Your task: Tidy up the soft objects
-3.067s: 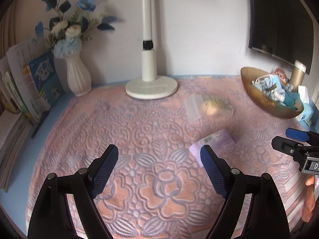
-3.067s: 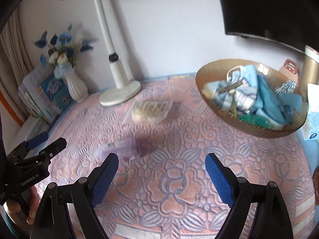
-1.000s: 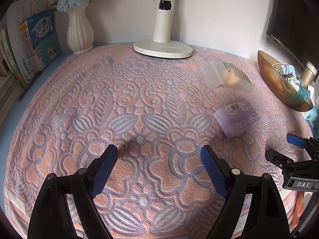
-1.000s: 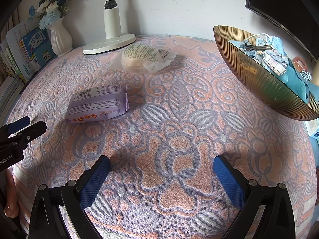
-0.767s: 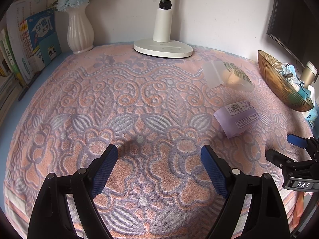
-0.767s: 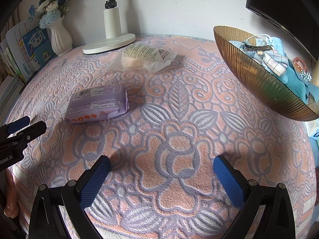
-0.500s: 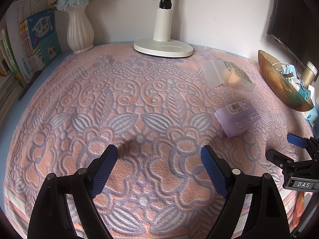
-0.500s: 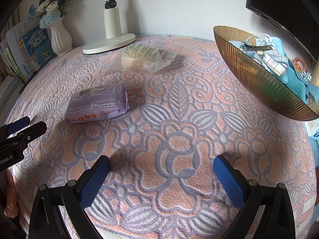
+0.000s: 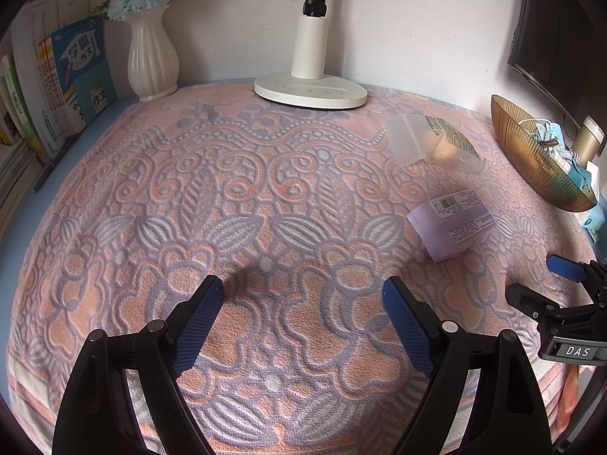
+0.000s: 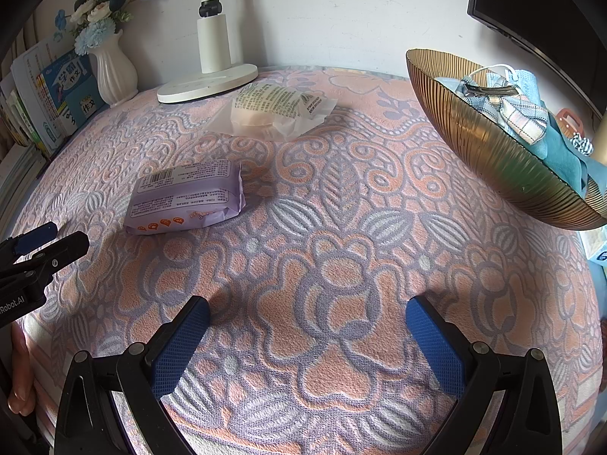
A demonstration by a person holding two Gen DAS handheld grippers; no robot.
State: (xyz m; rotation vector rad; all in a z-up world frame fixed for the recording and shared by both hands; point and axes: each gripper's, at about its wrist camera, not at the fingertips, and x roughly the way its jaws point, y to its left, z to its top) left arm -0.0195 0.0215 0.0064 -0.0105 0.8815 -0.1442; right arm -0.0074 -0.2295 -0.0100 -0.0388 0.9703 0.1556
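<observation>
A purple soft packet [image 10: 186, 197] lies on the patterned pink towel [image 10: 341, 235], left of centre; it also shows in the left wrist view [image 9: 453, 225]. A clear-wrapped bun packet [image 10: 273, 115] lies farther back near the lamp base, and shows in the left wrist view [image 9: 436, 144]. A gold ribbed bowl [image 10: 489, 151] at the right holds blue cloths and masks; the bowl also shows in the left wrist view [image 9: 531, 163]. My left gripper [image 9: 303, 299] is open and empty above the towel's front. My right gripper [image 10: 307, 322] is open and empty, near the front edge.
A white lamp base [image 9: 311, 91] stands at the back. A white vase with flowers [image 9: 151, 60] and upright books [image 9: 57, 79] stand at the back left. A dark monitor [image 10: 538, 11] hangs at the back right above the bowl.
Over three seconds both grippers came lower and closer to the towel. In the last second nothing has visibly moved.
</observation>
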